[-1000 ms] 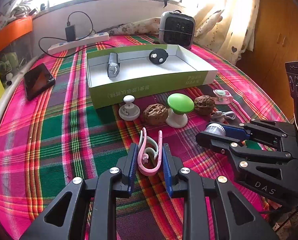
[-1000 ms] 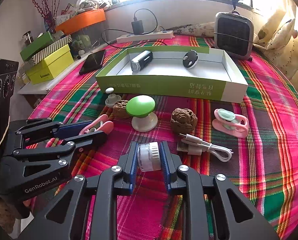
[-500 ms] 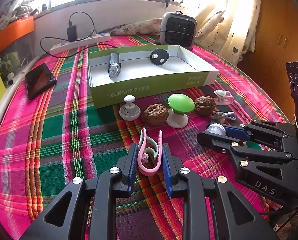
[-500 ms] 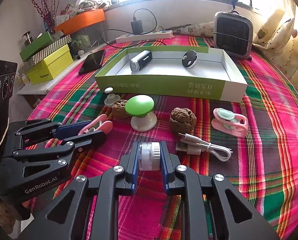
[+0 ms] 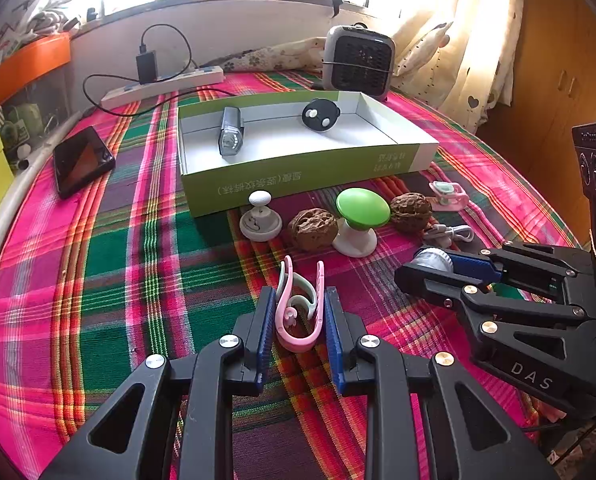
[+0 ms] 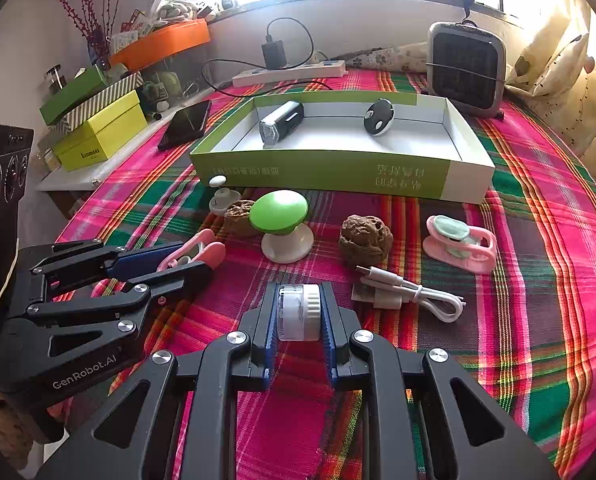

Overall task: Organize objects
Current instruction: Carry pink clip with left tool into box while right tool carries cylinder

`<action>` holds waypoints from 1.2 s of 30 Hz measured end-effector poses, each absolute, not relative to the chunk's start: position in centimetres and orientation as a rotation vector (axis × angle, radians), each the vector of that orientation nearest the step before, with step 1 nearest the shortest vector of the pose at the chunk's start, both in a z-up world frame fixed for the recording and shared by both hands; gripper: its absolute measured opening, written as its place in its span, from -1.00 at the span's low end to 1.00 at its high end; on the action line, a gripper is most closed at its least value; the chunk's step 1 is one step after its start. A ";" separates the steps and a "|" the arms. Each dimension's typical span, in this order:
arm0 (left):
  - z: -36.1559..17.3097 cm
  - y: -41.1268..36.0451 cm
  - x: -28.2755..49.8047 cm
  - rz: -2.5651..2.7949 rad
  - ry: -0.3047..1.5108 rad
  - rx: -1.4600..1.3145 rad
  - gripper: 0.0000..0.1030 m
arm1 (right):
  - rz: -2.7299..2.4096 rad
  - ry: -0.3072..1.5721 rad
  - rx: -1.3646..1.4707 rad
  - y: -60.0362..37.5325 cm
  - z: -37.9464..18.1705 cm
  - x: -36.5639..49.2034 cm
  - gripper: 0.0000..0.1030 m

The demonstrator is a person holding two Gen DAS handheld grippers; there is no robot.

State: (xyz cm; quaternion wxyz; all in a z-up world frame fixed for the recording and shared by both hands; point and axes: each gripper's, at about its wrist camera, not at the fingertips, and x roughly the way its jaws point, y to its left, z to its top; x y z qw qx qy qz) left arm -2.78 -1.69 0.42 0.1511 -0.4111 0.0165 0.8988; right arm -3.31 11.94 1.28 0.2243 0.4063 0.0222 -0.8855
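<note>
While my left tongs [image 5: 299, 312] kept pinching the pink clip [image 5: 298, 316] over the plaid surface [image 5: 98, 264], my right tongs [image 6: 299, 312] had closed squarely onto the small white jar [image 6: 299, 312], near the green box [image 6: 337, 176].

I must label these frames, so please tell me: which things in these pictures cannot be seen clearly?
- Left wrist view: the white cable is partly hidden behind the right hand-held gripper.
- Right wrist view: the small walnut is half covered by the green knob.
- Both views: the print on the green box is too small to read.
- Right wrist view: the left hand-held gripper covers most of its pink clip.
</note>
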 end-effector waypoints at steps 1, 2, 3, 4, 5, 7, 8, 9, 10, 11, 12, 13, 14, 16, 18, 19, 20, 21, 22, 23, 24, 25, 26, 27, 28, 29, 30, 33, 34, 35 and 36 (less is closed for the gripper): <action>0.4 -1.7 -2.8 2.582 0.050 -1.180 -0.58 | -2.443 0.063 1.122 11.9 1.3 -3.3 -0.62; 0.4 -1.7 -2.9 2.583 0.051 -1.180 -0.58 | -2.443 0.065 1.122 11.9 1.3 -3.3 -0.62; 0.4 -1.7 -2.8 2.582 0.048 -1.180 -0.58 | -2.443 0.065 1.122 11.9 1.3 -3.3 -0.62; 0.4 -1.6 -2.8 2.582 0.048 -1.180 -0.58 | -2.443 0.063 1.122 11.9 1.3 -3.3 -0.62; 0.4 -1.6 -2.8 2.583 0.050 -1.180 -0.58 | -2.443 0.062 1.122 11.9 1.3 -3.3 -0.62; 0.4 -1.6 -2.9 2.588 0.054 -1.181 -0.58 | -2.442 0.058 1.122 12.0 1.2 -3.3 -0.62; 0.4 -1.6 -2.9 2.591 0.055 -1.182 -0.58 | -2.441 0.057 1.122 11.9 1.2 -3.3 -0.62; 0.4 -1.5 -2.9 2.594 0.058 -1.182 -0.58 | -2.442 0.058 1.122 12.0 1.2 -3.3 -0.62; 0.5 -1.5 -2.9 2.597 0.063 -1.183 -0.59 | -2.442 0.057 1.122 12.0 1.2 -3.3 -0.62; 0.5 -1.4 -3.0 2.599 0.069 -1.184 -0.59 | -2.441 0.056 1.122 12.0 1.2 -3.4 -0.62; 0.5 -1.3 -2.9 2.602 0.071 -1.185 -0.59 | -2.440 0.058 1.123 12.0 1.2 -3.4 -0.62; 0.5 -1.3 -3.0 2.602 0.069 -1.186 -0.59 | -2.439 0.059 1.124 12.0 1.2 -3.4 -0.62; 0.5 -1.3 -3.0 2.602 0.066 -1.187 -0.59 | -2.439 0.058 1.124 12.0 1.3 -3.4 -0.62; 0.5 -1.4 -2.9 2.601 0.068 -1.184 -0.59 | -2.439 0.057 1.124 12.0 1.3 -3.4 -0.62; 0.5 -1.3 -2.9 2.602 0.072 -1.184 -0.59 | -2.437 0.055 1.123 12.0 1.3 -3.5 -0.62; 0.5 -1.3 -2.9 2.604 0.073 -1.182 -0.59 | -2.436 0.054 1.123 12.0 1.3 -3.5 -0.62; 0.5 -1.4 -2.9 2.605 0.069 -1.180 -0.59 | -2.436 0.055 1.123 12.0 1.3 -3.5 -0.62; 0.5 -1.5 -2.9 2.607 0.066 -1.179 -0.59 | -2.435 0.055 1.123 12.0 1.3 -3.5 -0.62; 0.5 -1.5 -2.9 2.609 0.068 -1.179 -0.59 | -2.435 0.052 1.122 12.1 1.3 -3.5 -0.62; 0.5 -1.5 -2.9 2.614 0.072 -1.179 -0.59 | -2.434 0.051 1.122 12.1 1.3 -3.5 -0.62; 0.6 -1.5 -2.8 2.618 0.079 -1.174 -0.59 | -2.436 0.056 1.121 12.1 1.3 -3.4 -0.62; 0.7 -1.5 -2.8 2.620 0.083 -1.169 -0.59 | -2.437 0.062 1.118 12.1 1.3 -3.4 -0.62; 0.9 -1.5 -2.8 2.622 0.085 -1.163 -0.59 | -2.437 0.066 1.114 12.1 1.4 -3.3 -0.62; 1.0 -1.5 -2.7 2.623 0.087 -1.156 -0.59 | -2.437 0.066 1.110 12.1 1.5 -3.3 -0.62; 1.1 -1.5 -2.7 2.625 0.089 -1.152 -0.59 | -2.436 0.061 1.107 12.2 1.6 -3.3 -0.62; 1.3 -1.6 -2.9 2.628 0.088 -1.148 -0.59 | -2.436 0.055 1.104 12.3 1.7 -3.4 -0.62; 1.4 -1.5 -2.9 2.630 0.086 -1.144 -0.59 | -2.437 0.051 1.098 12.3 1.8 -3.4 -0.62; 1.9 -1.5 -2.8 2.632 0.086 -1.133 -0.59 | -2.437 0.054 1.088 12.4 2.1 -3.5 -0.62; 2.0 -1.4 -2.7 2.633 0.087 -1.130 -0.59 | -2.436 0.053 1.086 12.5 2.2 -3.6 -0.62; 2.2 -1.4 -2.8 2.633 0.086 -1.129 -0.59 | -2.436 0.050 1.085 12.5 2.3 -3.6 -0.62; 2.2 -1.4 -2.8 2.631 0.085 -1.127 -0.59 | -2.435 0.046 1.083 12.6 2.4 -3.7 -0.62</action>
